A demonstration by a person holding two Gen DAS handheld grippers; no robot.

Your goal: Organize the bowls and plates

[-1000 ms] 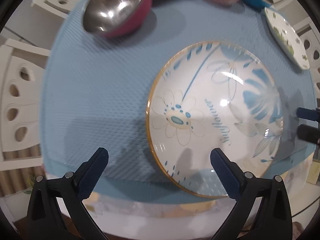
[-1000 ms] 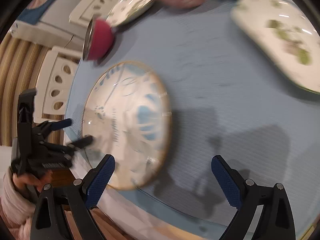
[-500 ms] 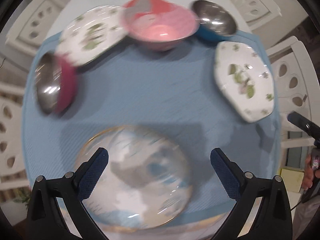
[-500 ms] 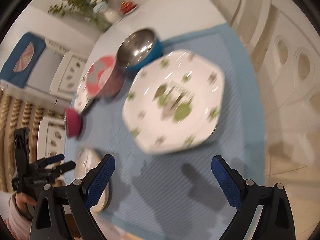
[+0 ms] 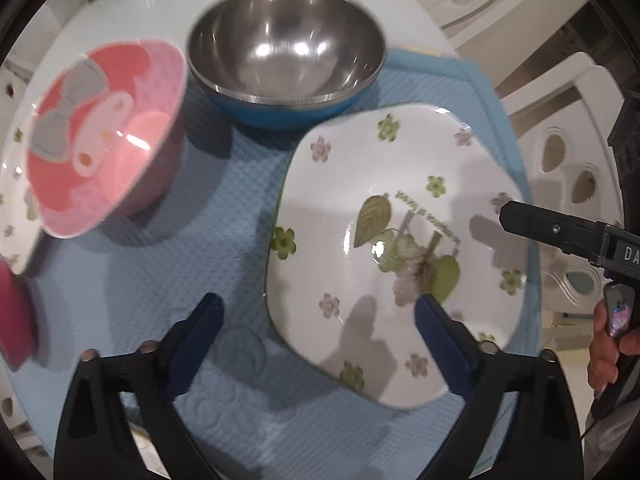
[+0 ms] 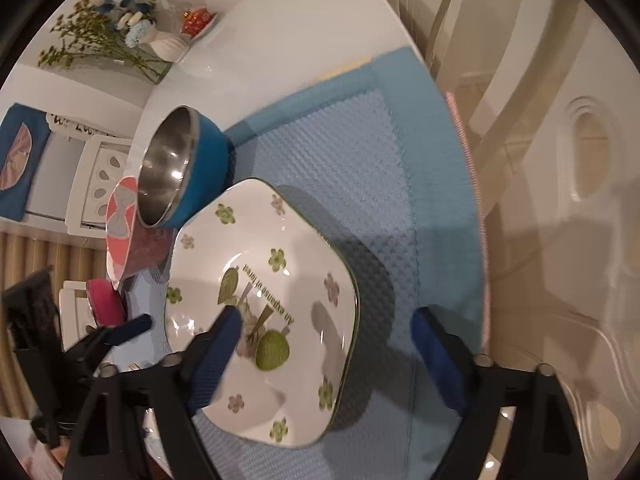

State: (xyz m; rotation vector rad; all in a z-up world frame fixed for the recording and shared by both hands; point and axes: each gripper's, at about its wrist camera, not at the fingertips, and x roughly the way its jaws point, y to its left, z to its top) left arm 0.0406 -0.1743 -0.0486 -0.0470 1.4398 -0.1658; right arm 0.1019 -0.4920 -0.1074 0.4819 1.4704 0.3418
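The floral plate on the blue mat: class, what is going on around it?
A person holds tongs in each hand over the floral plate. The left tongs and the right tongs both straddle its edge, closing, not yet pressing on it. A blue steel bowl and a pink bowl sit untouched on the blue mat.

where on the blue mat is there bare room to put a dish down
Free: the mat between the pink bowl and floral plate, and the strip right of that plate in the right wrist view. Crowded: the far edge, where pink bowl, steel bowl and plate nearly meet.
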